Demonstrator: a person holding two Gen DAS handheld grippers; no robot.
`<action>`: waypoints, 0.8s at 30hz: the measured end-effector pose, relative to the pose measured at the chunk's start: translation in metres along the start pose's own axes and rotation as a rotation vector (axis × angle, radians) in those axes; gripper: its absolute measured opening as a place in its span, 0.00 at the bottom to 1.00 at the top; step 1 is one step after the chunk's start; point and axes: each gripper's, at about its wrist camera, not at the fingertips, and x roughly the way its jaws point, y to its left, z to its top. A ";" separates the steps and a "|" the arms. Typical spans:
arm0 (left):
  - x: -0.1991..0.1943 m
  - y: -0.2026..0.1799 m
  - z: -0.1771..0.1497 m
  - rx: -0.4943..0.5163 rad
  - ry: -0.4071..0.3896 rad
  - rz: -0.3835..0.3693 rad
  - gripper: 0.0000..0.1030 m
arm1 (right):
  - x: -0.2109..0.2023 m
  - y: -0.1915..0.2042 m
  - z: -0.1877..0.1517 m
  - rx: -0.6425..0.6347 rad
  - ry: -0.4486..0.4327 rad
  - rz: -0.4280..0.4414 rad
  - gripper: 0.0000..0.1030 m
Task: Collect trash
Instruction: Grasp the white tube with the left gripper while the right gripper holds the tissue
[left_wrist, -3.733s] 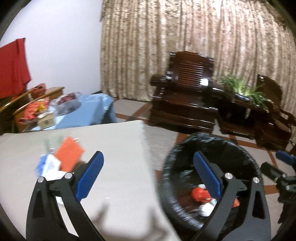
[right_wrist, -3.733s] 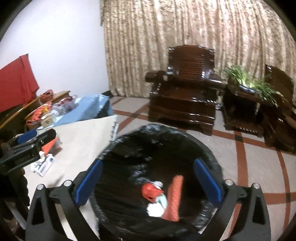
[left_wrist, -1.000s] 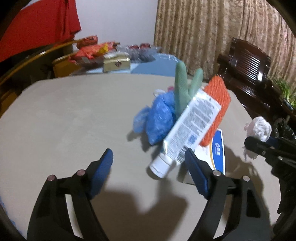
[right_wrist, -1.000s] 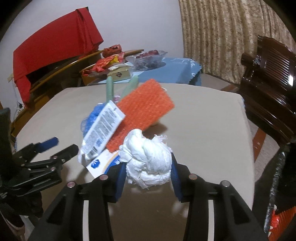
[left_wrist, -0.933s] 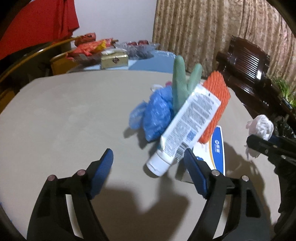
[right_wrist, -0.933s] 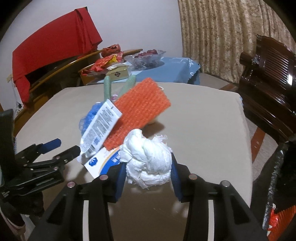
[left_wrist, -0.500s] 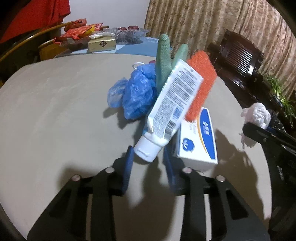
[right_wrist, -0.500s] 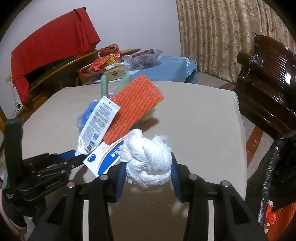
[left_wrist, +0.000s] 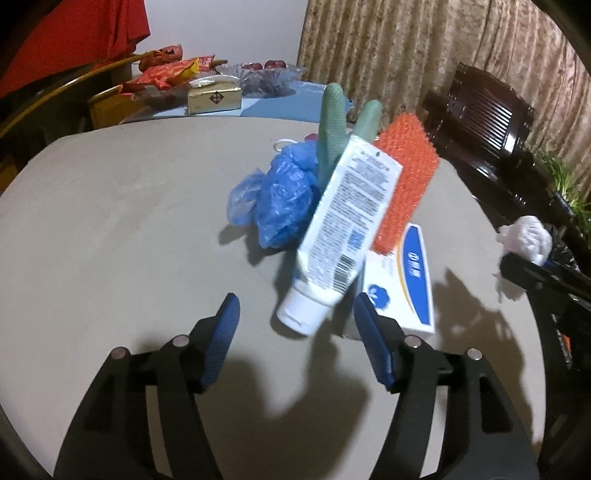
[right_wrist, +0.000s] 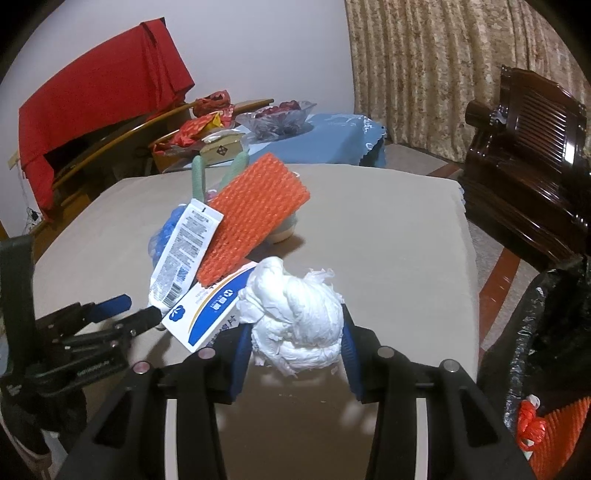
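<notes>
Left wrist view, gripper: the left gripper (left_wrist: 295, 325) points down at a beige table (left_wrist: 110, 221); its blue-padded jaws are spreading apart, and the cap end of a tube lies just beyond the gap between them, not pinched.
Left wrist view, trash pile: a white squeeze tube with printed text and a barcode (left_wrist: 343, 236) leans tilted, cap end nearest the gripper, against a white and blue cardboard box (left_wrist: 410, 284) on its right.
Left wrist view, behind the tube: an orange foam-net sleeve (left_wrist: 406, 177) leans on the box; a crumpled blue plastic bag (left_wrist: 280, 199) sits to the left; a pale green rubber glove (left_wrist: 332, 122) stands with two fingers up at the far side.
Left wrist view, right edge: a white crumpled tissue wad (left_wrist: 528, 236) shows above the other gripper's black frame.
Right wrist view, gripper: the right gripper (right_wrist: 295, 343) is pinching the tissue wad (right_wrist: 299, 325) between its blue pads, above the near part of the table (right_wrist: 388, 240).
Right wrist view, left side: the left gripper (right_wrist: 125, 310) sits low at the tube's cap end (right_wrist: 184, 251), next to the box (right_wrist: 207, 310) and the orange sleeve (right_wrist: 255, 214).
Right wrist view, right edge: a bin lined with a black plastic bag (right_wrist: 543, 332) stands off the table, with orange scraps inside.
Right wrist view, background: a red cloth (right_wrist: 92, 99) hangs at the far left; a dark wooden armchair (right_wrist: 532, 147) is at the far right.
</notes>
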 end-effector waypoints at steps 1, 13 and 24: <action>0.002 0.002 0.001 -0.003 -0.004 -0.003 0.63 | 0.000 -0.001 0.000 0.000 0.001 0.000 0.42; 0.022 0.008 0.003 -0.039 0.050 -0.131 0.40 | 0.005 0.001 -0.002 -0.002 0.010 -0.003 0.42; 0.021 -0.004 -0.005 -0.064 0.088 -0.111 0.46 | 0.003 0.001 -0.002 -0.005 0.012 -0.004 0.42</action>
